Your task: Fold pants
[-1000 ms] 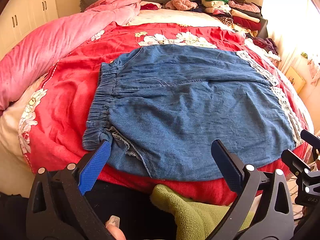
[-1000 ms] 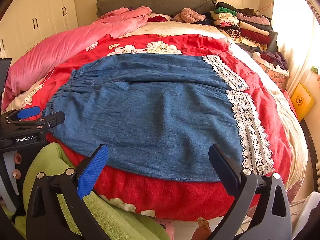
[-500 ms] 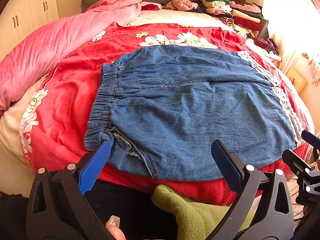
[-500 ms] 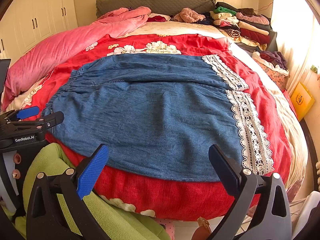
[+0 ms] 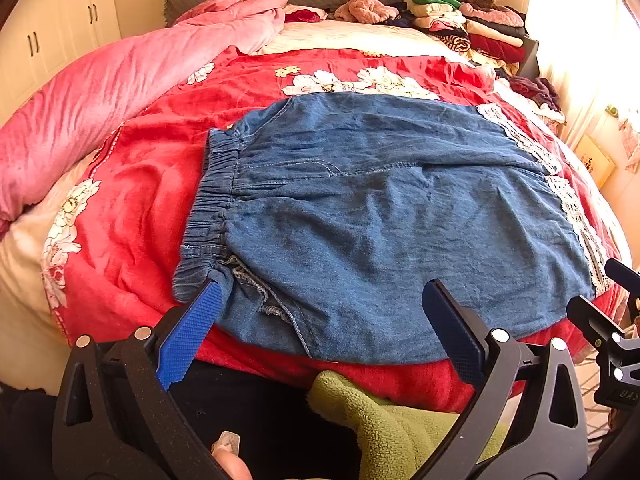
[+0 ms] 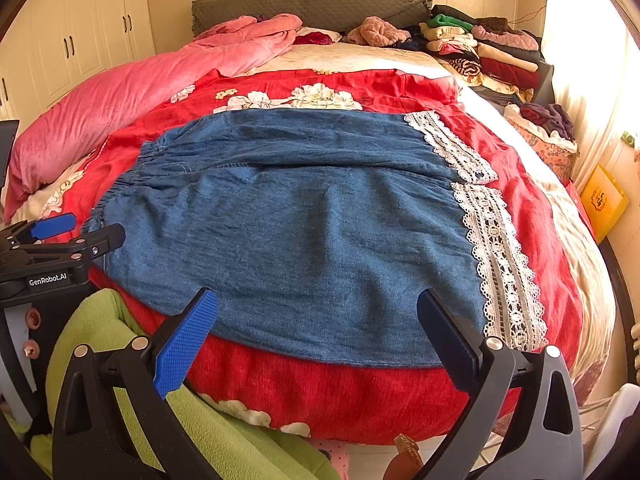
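Blue denim pants [image 5: 380,216] [image 6: 304,224] lie flat across a red floral blanket [image 5: 132,184] [image 6: 340,392] on the bed. Their elastic waistband [image 5: 212,196] is on the left and white lace cuffs [image 6: 496,256] are on the right. My left gripper [image 5: 320,320] is open at the near edge, its blue pad beside the waistband's near corner, nothing between the fingers. My right gripper [image 6: 316,332] is open too, hovering over the near hem close to the lace cuffs. Each view shows the other gripper at its edge.
A pink quilt [image 5: 100,92] runs along the bed's left side. Stacked folded clothes [image 6: 484,52] sit at the far right by the grey headboard [image 6: 312,0]. White cupboards [image 6: 80,40] stand left. A green fleece garment [image 5: 392,420] on a person is below the grippers.
The left wrist view has shifted slightly, so the pants sit a little lower and nearer. Both grippers stay open; the pants have not moved.
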Demonstrator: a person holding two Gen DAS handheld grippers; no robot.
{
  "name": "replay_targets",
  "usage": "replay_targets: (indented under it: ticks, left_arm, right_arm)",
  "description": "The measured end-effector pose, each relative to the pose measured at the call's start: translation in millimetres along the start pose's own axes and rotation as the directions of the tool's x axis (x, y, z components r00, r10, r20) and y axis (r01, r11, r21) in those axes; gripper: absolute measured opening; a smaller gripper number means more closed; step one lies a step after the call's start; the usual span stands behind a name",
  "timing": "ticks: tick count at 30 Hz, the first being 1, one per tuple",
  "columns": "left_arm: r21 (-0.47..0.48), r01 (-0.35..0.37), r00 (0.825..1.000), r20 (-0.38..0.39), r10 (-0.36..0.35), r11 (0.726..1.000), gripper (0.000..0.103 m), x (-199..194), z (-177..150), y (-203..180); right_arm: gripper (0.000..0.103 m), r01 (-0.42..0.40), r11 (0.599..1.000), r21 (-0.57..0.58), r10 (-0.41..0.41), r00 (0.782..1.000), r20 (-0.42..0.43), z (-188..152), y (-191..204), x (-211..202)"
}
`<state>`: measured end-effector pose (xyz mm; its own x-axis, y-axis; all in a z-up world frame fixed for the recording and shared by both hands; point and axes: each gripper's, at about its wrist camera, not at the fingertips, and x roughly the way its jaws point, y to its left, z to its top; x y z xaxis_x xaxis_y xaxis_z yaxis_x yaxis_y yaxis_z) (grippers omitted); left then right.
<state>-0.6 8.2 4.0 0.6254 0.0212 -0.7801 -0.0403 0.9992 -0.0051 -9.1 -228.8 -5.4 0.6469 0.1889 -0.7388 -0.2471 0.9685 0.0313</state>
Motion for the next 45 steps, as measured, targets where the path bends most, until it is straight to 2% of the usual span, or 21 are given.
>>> replay_targets:
  ticks: [17, 22, 28, 32, 35, 41, 45]
  left_arm:
    - [0.002, -0.014, 1.0, -0.007, 0.014, 1.0, 0.095, 6, 3, 7]
    - [0.007, -0.018, 1.0, -0.008, 0.018, 1.0, 0.095, 9, 11, 8]
    - [-0.024, -0.02, 1.0, -0.013, 0.02, 0.999, 0.095, 21, 37, 29]
    - [-0.026, -0.06, 0.998, -0.021, 0.06, 0.998, 0.095, 34, 56, 43]
    - [-0.019, -0.091, 0.996, -0.014, 0.091, 0.996, 0.095, 42, 75, 54]
    - [-0.052, -0.115, 0.993, -0.038, 0.113, 0.992, 0.095, 70, 113, 84]
    - [-0.039, -0.137, 0.99, -0.05, 0.135, 0.99, 0.095, 88, 130, 97]
  right_arm:
    - [0.099, -0.022, 1.0, 0.002, 0.022, 1.0, -0.002, 11, 0, 5]
    - [0.099, -0.039, 0.999, -0.005, 0.039, 0.999, 0.003, 24, -1, 11]
    - [0.099, -0.07, 0.997, -0.037, 0.072, 0.996, 0.058, 61, -2, 16]
    - [0.099, -0.1, 0.994, -0.052, 0.105, 0.99, 0.09, 94, -3, 25]
    - [0.099, -0.14, 0.989, -0.055, 0.144, 0.987, 0.074, 118, -4, 43]
    - [0.099, -0.142, 0.985, -0.094, 0.145, 0.989, 0.034, 165, -2, 96]
    - [0.099, -0.127, 0.981, -0.147, 0.13, 0.991, 0.01, 187, 2, 125]
